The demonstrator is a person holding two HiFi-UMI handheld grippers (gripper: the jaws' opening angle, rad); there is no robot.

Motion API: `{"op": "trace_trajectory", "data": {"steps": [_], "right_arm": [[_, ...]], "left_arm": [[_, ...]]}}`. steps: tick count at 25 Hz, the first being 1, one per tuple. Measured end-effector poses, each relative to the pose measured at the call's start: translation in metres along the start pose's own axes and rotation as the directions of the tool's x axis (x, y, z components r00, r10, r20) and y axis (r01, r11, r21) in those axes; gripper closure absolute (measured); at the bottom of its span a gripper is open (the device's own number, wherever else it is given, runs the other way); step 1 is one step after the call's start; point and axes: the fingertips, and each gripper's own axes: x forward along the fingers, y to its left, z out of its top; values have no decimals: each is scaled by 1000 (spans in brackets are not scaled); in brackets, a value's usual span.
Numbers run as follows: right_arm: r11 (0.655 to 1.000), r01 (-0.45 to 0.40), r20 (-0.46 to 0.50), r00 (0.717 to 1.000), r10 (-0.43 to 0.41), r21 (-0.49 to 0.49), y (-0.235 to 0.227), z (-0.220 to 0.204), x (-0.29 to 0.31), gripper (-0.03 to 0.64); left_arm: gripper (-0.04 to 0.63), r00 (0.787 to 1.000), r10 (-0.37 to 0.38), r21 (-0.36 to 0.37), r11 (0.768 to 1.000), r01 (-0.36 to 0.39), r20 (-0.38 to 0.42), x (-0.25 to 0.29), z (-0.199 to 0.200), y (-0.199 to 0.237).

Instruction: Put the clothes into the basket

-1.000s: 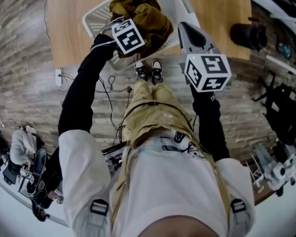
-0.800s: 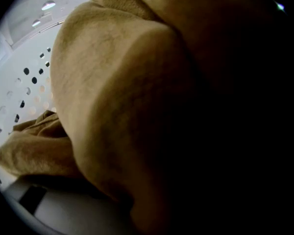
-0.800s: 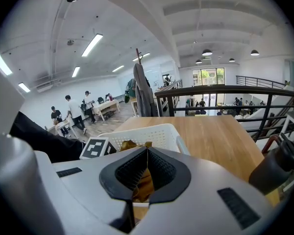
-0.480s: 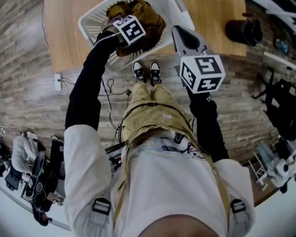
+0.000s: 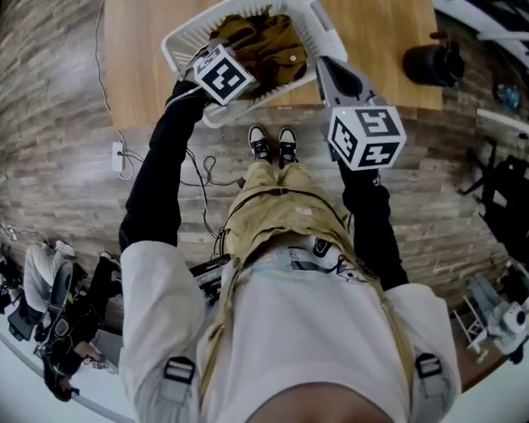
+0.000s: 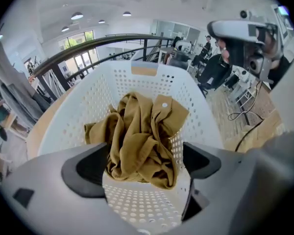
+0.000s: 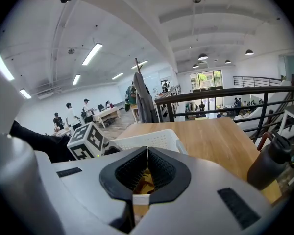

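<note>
A mustard-brown garment (image 5: 269,47) lies crumpled inside the white perforated basket (image 5: 181,42) on the wooden table. My left gripper (image 5: 216,60) hovers over the basket's near rim. Its jaws are opening. In the left gripper view the garment (image 6: 142,141) rests on the basket floor (image 6: 112,87) between and beyond the wide-spread pads of the left gripper (image 6: 144,163), which do not press on it. My right gripper (image 5: 320,62) hangs just right of the basket. In the right gripper view the right gripper (image 7: 147,153) is shut, its tips meeting with nothing held.
The basket sits at the near edge of the wooden table (image 5: 379,16). A black bottle (image 5: 432,63) stands at the table's right corner. Cables and a power strip (image 5: 119,152) lie on the wooden floor to the left. The person's feet are just below the table edge.
The garment, bunched up high at the left gripper a second ago, now lies lower in the basket. The left gripper has let it go. The right gripper has barely moved.
</note>
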Motion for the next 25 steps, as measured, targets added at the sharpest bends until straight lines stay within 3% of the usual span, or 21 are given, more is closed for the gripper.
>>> {"op": "trace_trajectory", "data": {"steps": [5,10,13,17,25], "right_arm": [[1000,-24,27,999,24,-13,16,6,-12,597],[998,-53,68,996,55,-31,38,18,-25,597],[997,-65,111,991,70,-49,49,31,-32,595],[994,-72,180,980,86,-80,65,56,-46,595],[988,-79,273,955,113,-133,85,94,-65,595]], "left_arm": [[126,985,66,-70,996,-55,162,-48,15,-14],[141,934,161,-144,982,-120,318,-107,31,-29],[196,885,210,-184,972,-144,415,-140,41,-40],[239,802,260,-241,959,-149,537,-183,52,-57],[370,651,417,-377,902,-210,634,-240,54,-63]]}}
